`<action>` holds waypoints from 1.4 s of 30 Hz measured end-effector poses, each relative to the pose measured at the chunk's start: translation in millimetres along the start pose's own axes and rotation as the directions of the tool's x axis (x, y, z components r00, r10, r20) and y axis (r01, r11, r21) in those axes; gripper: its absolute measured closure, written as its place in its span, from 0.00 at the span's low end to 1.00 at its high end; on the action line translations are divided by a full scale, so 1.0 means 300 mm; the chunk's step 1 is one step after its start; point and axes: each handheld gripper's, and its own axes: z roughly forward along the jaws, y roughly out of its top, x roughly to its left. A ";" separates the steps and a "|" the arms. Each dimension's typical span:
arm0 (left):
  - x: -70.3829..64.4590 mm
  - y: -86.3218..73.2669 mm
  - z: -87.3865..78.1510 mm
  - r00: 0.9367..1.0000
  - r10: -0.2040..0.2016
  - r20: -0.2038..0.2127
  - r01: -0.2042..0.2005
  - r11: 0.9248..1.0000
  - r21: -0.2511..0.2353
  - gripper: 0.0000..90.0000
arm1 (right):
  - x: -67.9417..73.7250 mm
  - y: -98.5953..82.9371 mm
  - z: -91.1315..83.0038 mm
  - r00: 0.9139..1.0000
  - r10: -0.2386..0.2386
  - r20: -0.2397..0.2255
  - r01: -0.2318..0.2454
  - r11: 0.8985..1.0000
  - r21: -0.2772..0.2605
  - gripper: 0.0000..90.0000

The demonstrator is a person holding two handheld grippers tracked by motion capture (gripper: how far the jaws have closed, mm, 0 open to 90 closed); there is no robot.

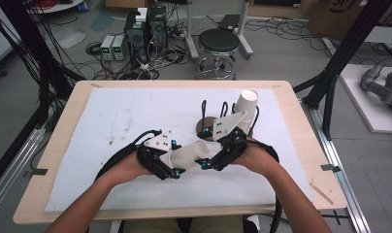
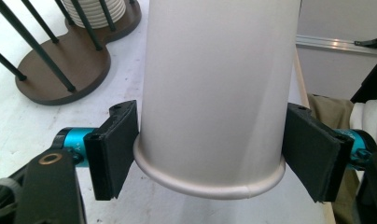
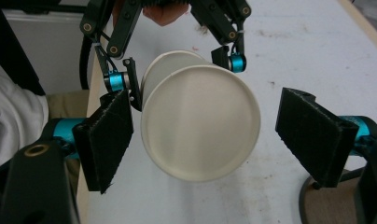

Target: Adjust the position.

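The left gripper (image 2: 210, 154) is clamping its jaws on the rim end of a white paper cup (image 2: 219, 93), holding it tipped above the worktop (image 1: 136, 111), in front of the brown wooden rack with black wire hoops (image 1: 208, 127). The right gripper (image 3: 207, 133) is holding its jaws apart around the cup's base, not touching. One cup is already sitting inverted on the rack; judged from this, placing the held cup is remaining.

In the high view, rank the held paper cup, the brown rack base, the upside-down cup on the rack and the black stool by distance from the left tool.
1. held paper cup, gripped in the left tool
2. brown rack base, ahead, right
3. upside-down cup, farther right
4. black stool, beyond the table
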 end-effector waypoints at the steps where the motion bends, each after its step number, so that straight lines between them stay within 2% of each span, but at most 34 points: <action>1: -0.001 0.000 0.003 1.000 0.002 0.002 -0.002 1.000 0.002 0.26 | 0.001 0.000 0.008 1.000 -0.002 -0.005 0.002 1.000 0.014 0.22; 4: -0.008 0.003 0.012 1.000 0.008 0.009 -0.008 1.000 0.006 0.25 | 0.005 0.000 0.029 1.000 -0.014 -0.014 0.015 0.999 0.048 0.22; 11: -0.015 0.004 0.024 1.000 0.014 0.023 -0.014 1.000 0.011 0.25 | 0.006 -0.003 0.045 0.999 -0.025 -0.038 0.028 0.996 0.082 0.22; 17: -0.016 0.003 0.024 1.000 0.015 0.022 -0.015 1.000 -0.001 0.25 | 0.008 -0.007 0.049 0.996 -0.039 -0.080 0.046 0.995 0.094 0.37; 20: -0.019 0.002 0.024 1.000 0.018 0.025 -0.018 1.000 -0.004 0.24 | 0.009 -0.008 0.050 0.995 -0.044 -0.087 0.052 0.994 0.094 0.37; 27: -0.023 -0.020 0.020 1.000 0.001 0.030 0.001 0.997 -0.077 0.20 | 0.008 -0.015 0.042 0.994 -0.026 -0.103 0.034 0.996 0.077 0.37; 32: -0.023 -0.041 -0.001 1.000 0.002 0.016 0.000 0.989 -0.145 0.20 | -0.001 -0.028 0.025 0.994 -0.008 -0.107 0.014 0.998 0.054 0.37; 38: -0.013 -0.065 -0.037 1.000 -0.027 -0.005 0.025 0.983 -0.180 0.19 | -0.009 -0.055 0.001 0.996 0.024 -0.085 -0.022 0.999 0.031 0.37; 42: -0.012 -0.087 -0.052 0.998 -0.054 -0.015 0.049 0.976 -0.214 0.19 | -0.012 -0.075 -0.007 0.997 0.038 -0.070 -0.036 0.999 0.021 0.37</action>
